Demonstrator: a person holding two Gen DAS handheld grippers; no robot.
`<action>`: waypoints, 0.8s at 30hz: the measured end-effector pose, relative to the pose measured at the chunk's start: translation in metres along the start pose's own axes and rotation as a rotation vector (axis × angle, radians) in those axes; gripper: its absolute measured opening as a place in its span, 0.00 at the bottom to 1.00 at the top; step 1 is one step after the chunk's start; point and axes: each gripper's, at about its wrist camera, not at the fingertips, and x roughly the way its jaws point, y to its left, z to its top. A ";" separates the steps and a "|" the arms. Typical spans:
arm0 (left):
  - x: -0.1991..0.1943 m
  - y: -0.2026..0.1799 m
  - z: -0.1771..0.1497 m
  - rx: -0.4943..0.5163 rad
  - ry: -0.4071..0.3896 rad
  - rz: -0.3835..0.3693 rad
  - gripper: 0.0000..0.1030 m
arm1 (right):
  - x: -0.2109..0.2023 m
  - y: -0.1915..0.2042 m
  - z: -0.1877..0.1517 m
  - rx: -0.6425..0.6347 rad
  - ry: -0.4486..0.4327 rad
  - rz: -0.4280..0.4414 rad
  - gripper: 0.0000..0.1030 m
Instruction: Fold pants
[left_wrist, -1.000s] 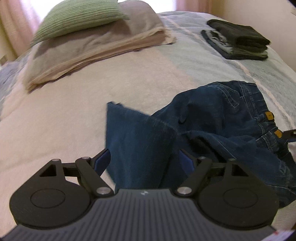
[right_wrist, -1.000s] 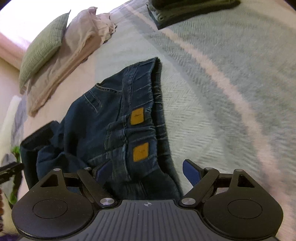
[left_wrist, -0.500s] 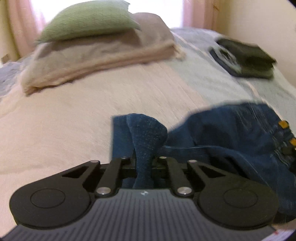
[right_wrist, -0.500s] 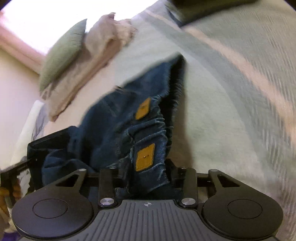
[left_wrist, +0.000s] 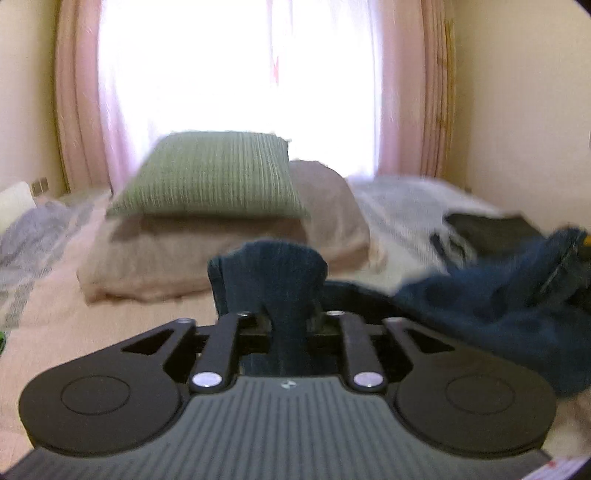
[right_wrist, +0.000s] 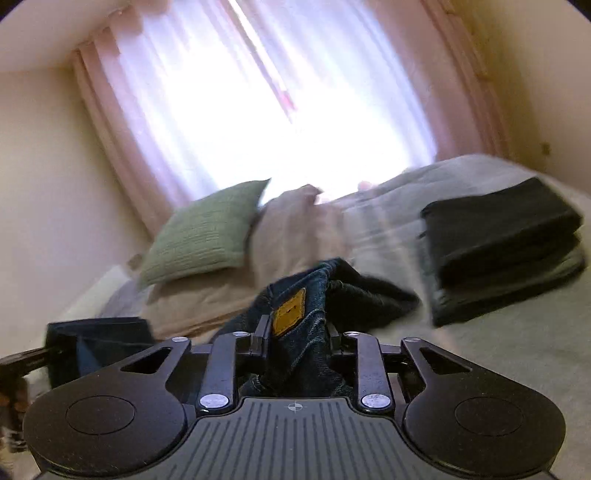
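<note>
Step in hand: lift-off; both grippers carry the jeans clear of the bed ahead of the first fold.

Left gripper (left_wrist: 290, 321): jaws pinch a bunched end of the jeans (left_wrist: 269, 277), apparently a leg end; the jaws are easing apart at this moment, though denim is wedged between the pads; the cloth stands up at 12 o'clock from the jaws; the rest of the garment trails off toward 3 o'clock.

Right gripper (right_wrist: 295, 338): jaws clamp the waistband end, with the yellow patch (right_wrist: 289, 315) just above them; the jaws are closing slightly on the denim; the garment sags away toward 9 o'clock, where the other gripper shows at the picture's edge.

Surroundings: green pillow (left_wrist: 210, 177) on a beige folded blanket (left_wrist: 236, 254) at 12 o'clock; dark stack of folded clothes (right_wrist: 502, 243) at 2 o'clock in the right view; bed cover (right_wrist: 517, 350) below.

Next move, as judged: spread the two ends apart to pull the denim taut; lower it flat on open bed cover, well apart from the stack; keep the left grip firm, since a loosening pinch risks dropping that end.
</note>
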 end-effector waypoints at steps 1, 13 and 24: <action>0.010 0.000 -0.011 -0.006 0.061 0.010 0.37 | 0.003 -0.008 0.001 -0.005 0.032 -0.052 0.33; 0.055 0.082 -0.056 -0.265 0.323 0.088 0.44 | -0.035 -0.117 -0.133 0.529 0.362 -0.377 0.53; 0.176 0.191 -0.089 -0.685 0.450 0.224 0.44 | -0.029 -0.139 -0.172 0.816 0.282 -0.482 0.54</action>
